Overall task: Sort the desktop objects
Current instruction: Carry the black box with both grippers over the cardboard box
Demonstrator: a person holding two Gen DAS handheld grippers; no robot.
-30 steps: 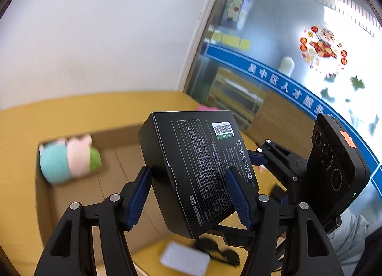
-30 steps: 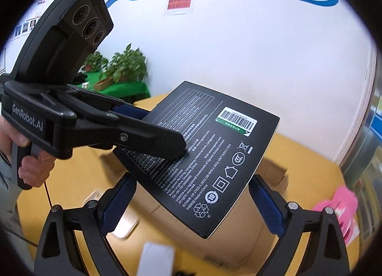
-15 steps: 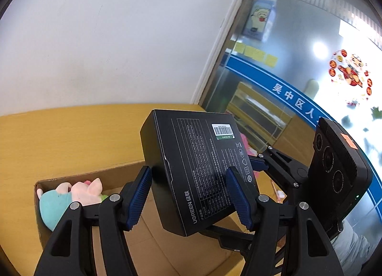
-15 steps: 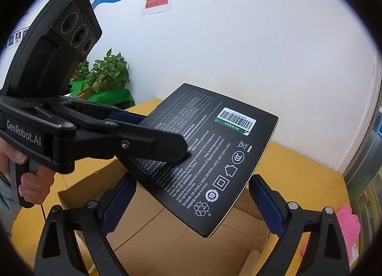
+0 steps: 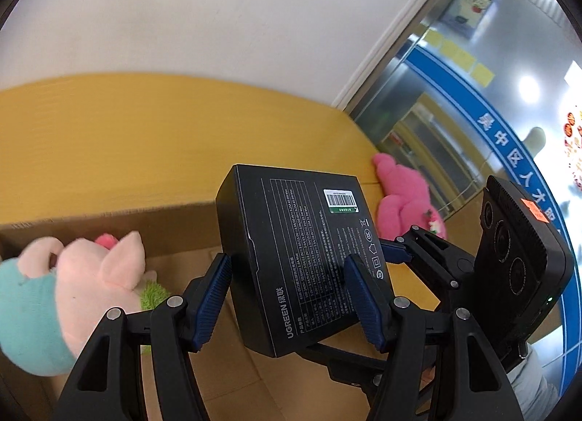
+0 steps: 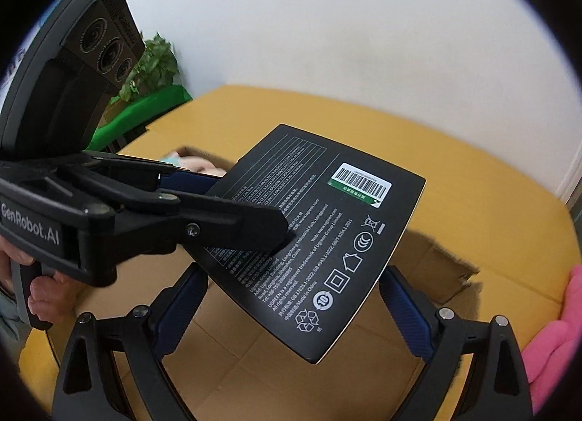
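Observation:
A black UGREEN box [image 5: 302,261] is clamped between the blue pads of my left gripper [image 5: 287,297], tilted, above an open cardboard box [image 5: 174,224]. In the right wrist view the same black box [image 6: 320,239] is held from the left by the left gripper [image 6: 232,217]. My right gripper [image 6: 291,308] stands open under and around the black box; whether its pads touch it is unclear. A pink and teal plush pig [image 5: 65,293] lies inside the cardboard box at the left.
A bright pink plush [image 5: 403,202] lies on the yellow table [image 5: 145,137] to the right of the cardboard box, also in the right wrist view [image 6: 556,333]. A white wall runs behind. A glass door stands at the right. A potted plant [image 6: 152,68] is far left.
Both grippers have moved with the black box forward over the cardboard box and lower. The plush pig now appears much closer and the pink plush has come into view.

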